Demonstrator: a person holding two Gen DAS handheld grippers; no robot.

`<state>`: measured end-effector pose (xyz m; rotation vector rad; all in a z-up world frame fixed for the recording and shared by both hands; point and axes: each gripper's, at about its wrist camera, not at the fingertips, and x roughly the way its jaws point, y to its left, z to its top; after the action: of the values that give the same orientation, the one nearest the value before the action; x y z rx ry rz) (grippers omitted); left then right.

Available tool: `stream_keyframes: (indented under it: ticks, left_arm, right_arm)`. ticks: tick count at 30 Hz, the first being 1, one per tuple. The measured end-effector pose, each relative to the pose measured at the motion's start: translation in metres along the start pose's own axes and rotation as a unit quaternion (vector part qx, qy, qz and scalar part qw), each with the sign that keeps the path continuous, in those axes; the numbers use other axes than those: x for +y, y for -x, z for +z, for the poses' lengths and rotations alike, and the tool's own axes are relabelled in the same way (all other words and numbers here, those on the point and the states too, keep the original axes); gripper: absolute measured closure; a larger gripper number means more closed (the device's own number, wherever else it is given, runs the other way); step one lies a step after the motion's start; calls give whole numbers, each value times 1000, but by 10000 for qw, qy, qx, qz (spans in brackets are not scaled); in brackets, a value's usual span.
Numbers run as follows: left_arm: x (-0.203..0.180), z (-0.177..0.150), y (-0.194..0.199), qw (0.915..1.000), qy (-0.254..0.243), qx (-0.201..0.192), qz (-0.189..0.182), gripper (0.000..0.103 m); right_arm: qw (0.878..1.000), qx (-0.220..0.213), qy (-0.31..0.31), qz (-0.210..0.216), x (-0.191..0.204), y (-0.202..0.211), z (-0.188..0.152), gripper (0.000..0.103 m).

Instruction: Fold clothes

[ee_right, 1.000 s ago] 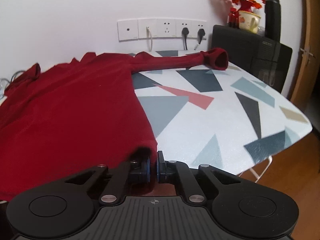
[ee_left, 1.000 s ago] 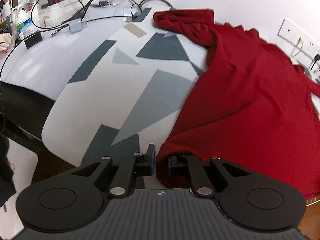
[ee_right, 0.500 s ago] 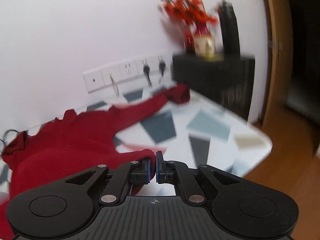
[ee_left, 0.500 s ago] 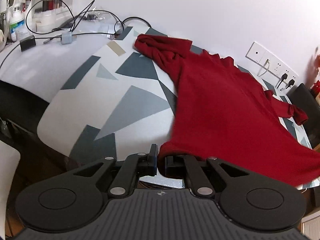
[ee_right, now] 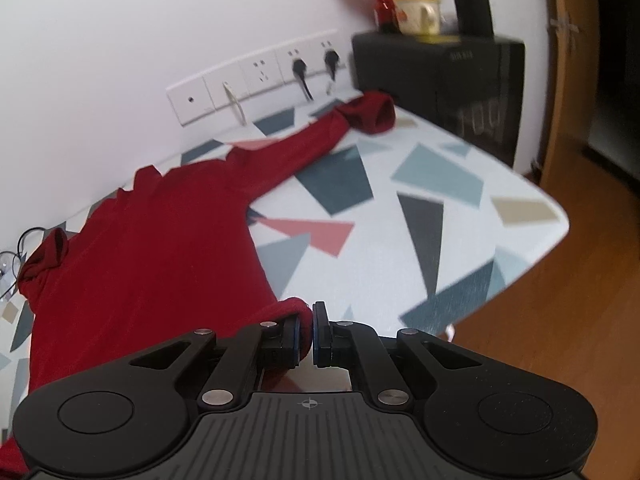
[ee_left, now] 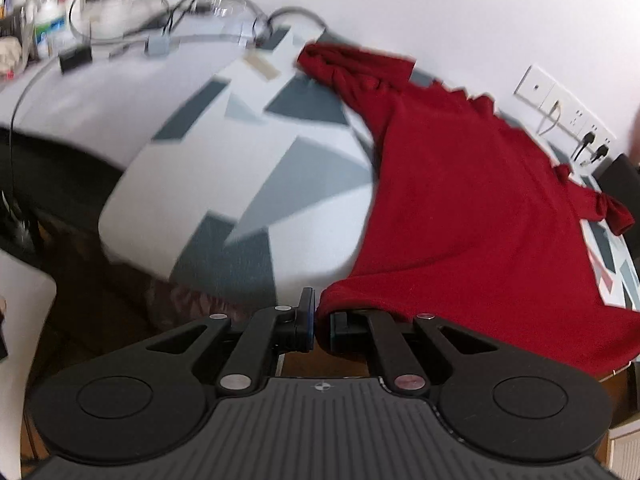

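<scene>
Since a second ago you are pulling both hem corners back and up off the table edge; the views are dropping lower and blurring, and the near hem is now hanging past the edge instead of lying flat. You are holding, not releasing.

Nearest: your left gripper (ee_left: 322, 322) is pinching the sweater (ee_left: 472, 200) at its near left hem corner, jaws almost together, red cloth draping over the right finger. Your right gripper (ee_right: 306, 334) is doing the same at the near right corner, jaws narrow with a fold of red between the pads.

Further out: the sweater body is lying spread on the table (ee_left: 200, 168), front flat, hem toward you, collar toward the wall. The left sleeve (ee_left: 352, 68) is bunching at the far left. The right sleeve (ee_right: 320, 132) is stretching along the wall, cuff rolled near the sockets (ee_right: 260, 76).

Far: a black box (ee_right: 440, 80) and a vase (ee_right: 416, 12) are sitting at the table's end; cables (ee_left: 160, 36) are cluttering the far left.

My read: with both corners lifted you are setting up to carry the hem over toward the collar, or just tugging it straight. The sleeves are sticking out unfolded, so they could be trouble.
</scene>
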<state>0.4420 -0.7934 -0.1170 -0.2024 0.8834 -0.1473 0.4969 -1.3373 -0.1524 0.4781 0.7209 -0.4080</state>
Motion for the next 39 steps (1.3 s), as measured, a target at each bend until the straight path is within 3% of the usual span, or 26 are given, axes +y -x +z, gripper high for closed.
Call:
stream_keyframes:
  ticks: [3,5,6,8,11,16,20,24,27,30,32,33,34,39]
  left_arm:
    - [-18,14,35,9942,-590,-873,-233,96]
    - [-28,16,47,9890,-945,-1082,-364,96]
    - [-29,15,46,9892,-995,-997,-412,96]
    - [-21,9,27,9951,-769,-424,-456,96]
    - [-14,-3,10,9972,-651,59,-372,96]
    - [-21,-1,-4,9963,-803,197,-244,96]
    - [-39,70,19,9945,-747,-659,-332,96]
    - [-57,141,42,9853,-686,-1510,-417,96]
    - [-71,195,59,9736,-637,-2141,-479,96]
    - [-83,243,79,9577,-594,-2755,-577,96]
    - [-86,237,99,9493,-723,-2971,-730,96]
    - [-85,226,99,9498,-832,-2921,-758,96]
    - [-83,211,96,9526,-911,-2795,-789,96]
    - [-53,113,71,9751,-998,-1795,-837,96]
  right_arm:
    - [9978,-553,-303,197,-2,21,8,98]
    - [9931,-1129,-144,267,1,43,15,98]
    - [9926,-1176,-149,281,-1,46,17,98]
    - [9940,-1001,-299,327,-9,44,22,98]
    - [9977,-534,-390,143,-18,28,15,98]
    - [10000,4,-63,-57,-11,5,-3,98]
    - [9997,214,-16,-104,-4,-28,12,98]
    - [9999,-3,4,137,23,-51,81,98]
    - [9934,-934,121,651,64,-21,151,99]
    - [9687,-2124,138,1274,96,38,204,99]
    - [9567,-2522,130,1450,101,63,216,98]
    - [9540,-2589,86,1509,99,69,217,98]
    - [9541,-2571,46,1534,96,71,215,98]
    - [9792,-1712,-72,1089,52,40,152,98]
